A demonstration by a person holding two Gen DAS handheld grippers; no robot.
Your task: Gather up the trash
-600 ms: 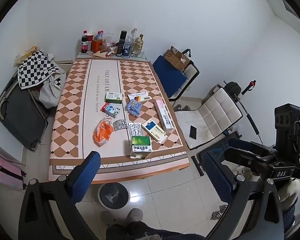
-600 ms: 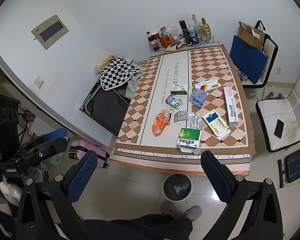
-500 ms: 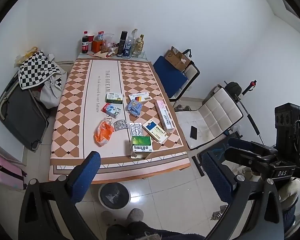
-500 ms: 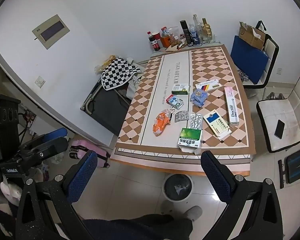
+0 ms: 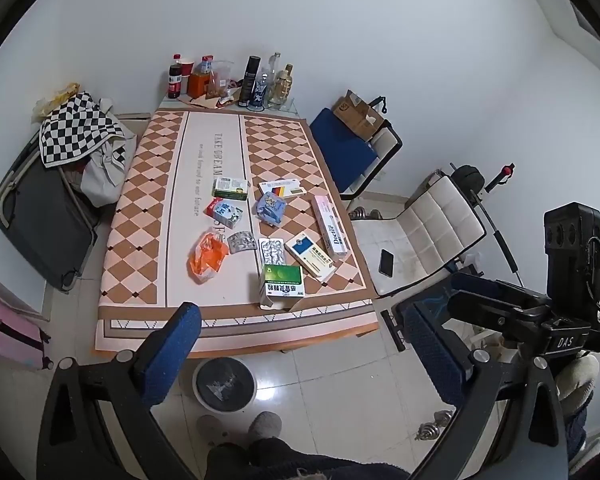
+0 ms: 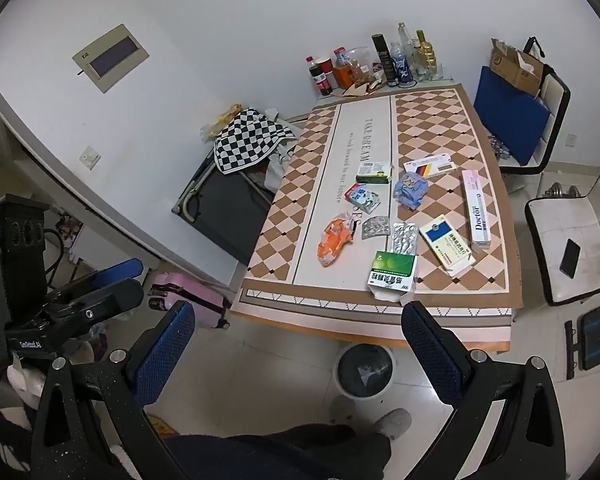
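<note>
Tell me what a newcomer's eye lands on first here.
First, the checkered tablecloth with a cluster of medicine boxes near its front edge, the green box closest and an orange wrapper to its left. Then the bottles lined up at the far end by the wall, and the round bin on the floor below the table's front.

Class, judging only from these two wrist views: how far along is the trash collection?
Nothing looks done: the bin on the floor by the table shows no litter inside. Nothing is in hand: the left gripper and right gripper are open and empty, short of the table. Left: everything, including the orange wrapper, green box and blister packs.
</note>
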